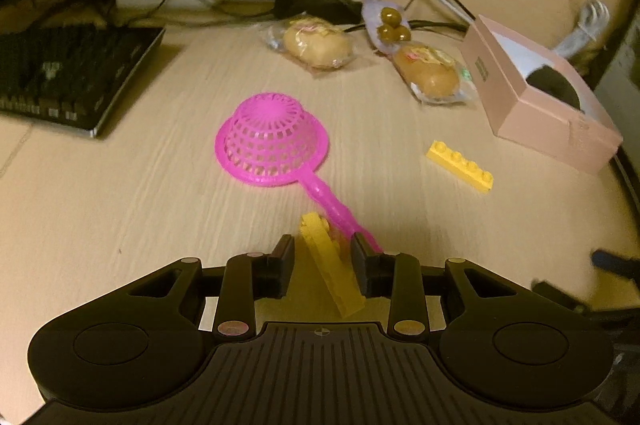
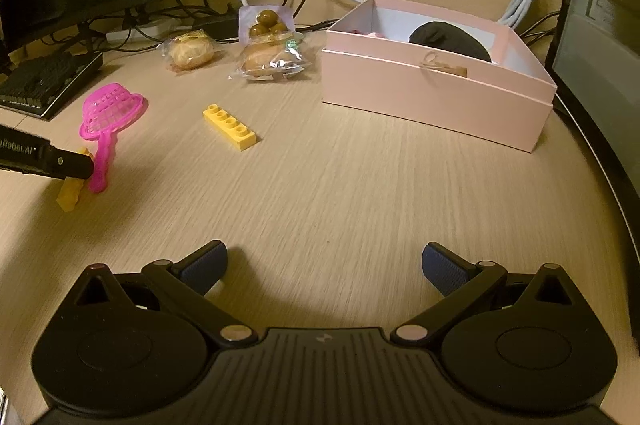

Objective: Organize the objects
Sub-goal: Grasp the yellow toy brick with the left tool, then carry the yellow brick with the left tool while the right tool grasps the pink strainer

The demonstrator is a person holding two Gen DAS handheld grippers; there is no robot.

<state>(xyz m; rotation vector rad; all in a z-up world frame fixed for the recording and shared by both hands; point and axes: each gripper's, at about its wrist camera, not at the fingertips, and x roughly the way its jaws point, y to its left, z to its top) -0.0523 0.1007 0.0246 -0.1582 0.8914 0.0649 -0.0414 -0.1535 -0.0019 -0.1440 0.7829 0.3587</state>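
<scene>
My left claw (image 1: 323, 251) pinched a tilted yellow brick (image 1: 330, 267) just off the desk (image 1: 140, 209), beside the pink strainer (image 1: 272, 141); my right claw (image 2: 324, 265) hung wide open.

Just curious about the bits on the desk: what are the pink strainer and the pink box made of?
The pink strainer looks like moulded plastic, glossy and slightly translucent, with an open lattice bowl. The pink box looks like matte cardboard: thin flat walls, sharp folded edges, white inside. Neither can be confirmed by look alone.
</scene>
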